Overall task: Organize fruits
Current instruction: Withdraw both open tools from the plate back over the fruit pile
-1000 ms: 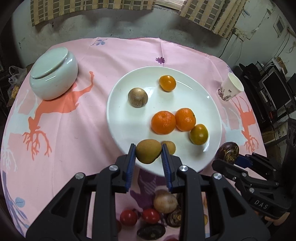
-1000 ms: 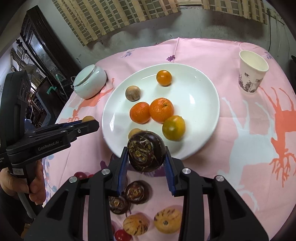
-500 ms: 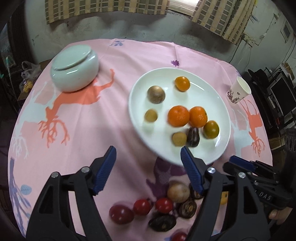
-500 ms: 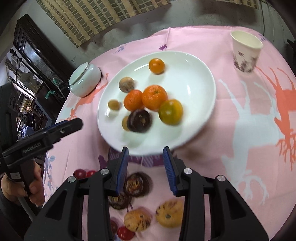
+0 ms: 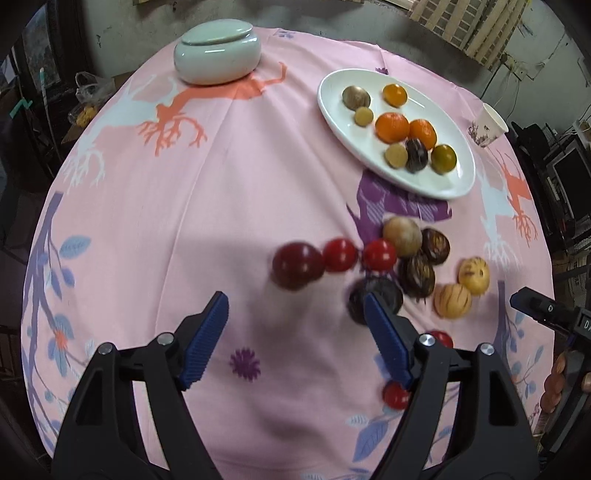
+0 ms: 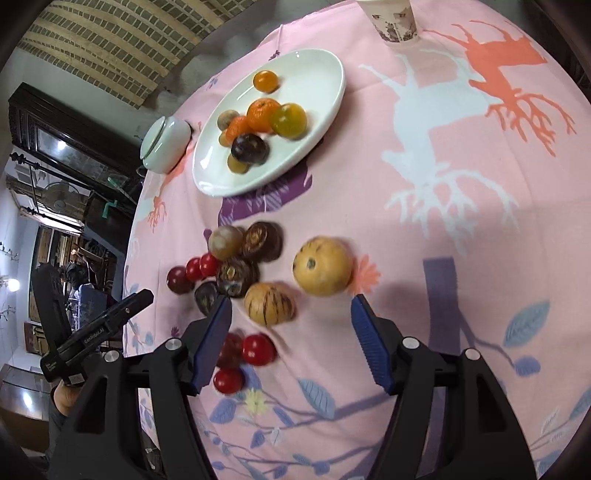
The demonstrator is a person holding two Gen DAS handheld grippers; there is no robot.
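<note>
A white plate (image 5: 436, 177) (image 6: 317, 107) holds oranges (image 5: 392, 127), small tan fruits and a dark purple fruit (image 5: 416, 155) (image 6: 249, 148). Loose fruit lies on the pink cloth: red tomatoes (image 5: 340, 254) (image 6: 258, 349), a dark red plum (image 5: 297, 264), dark passion fruits (image 5: 415, 275) (image 6: 236, 277), and striped yellow melons (image 5: 452, 301) (image 6: 269, 304) (image 6: 322, 266). My left gripper (image 5: 297, 332) is open and empty, near the plum. My right gripper (image 6: 291, 336) is open and empty, just short of the striped melons.
A pale green lidded jar (image 5: 217, 51) (image 6: 164, 142) stands at the table's far left. A paper cup (image 5: 487, 125) (image 6: 393, 20) stands beyond the plate. The other gripper shows at the edge of each view (image 5: 546, 314) (image 6: 99, 328).
Both grippers let go of their fruit onto the plate, opened wide and pulled back toward the loose fruit pile near the table's front.
</note>
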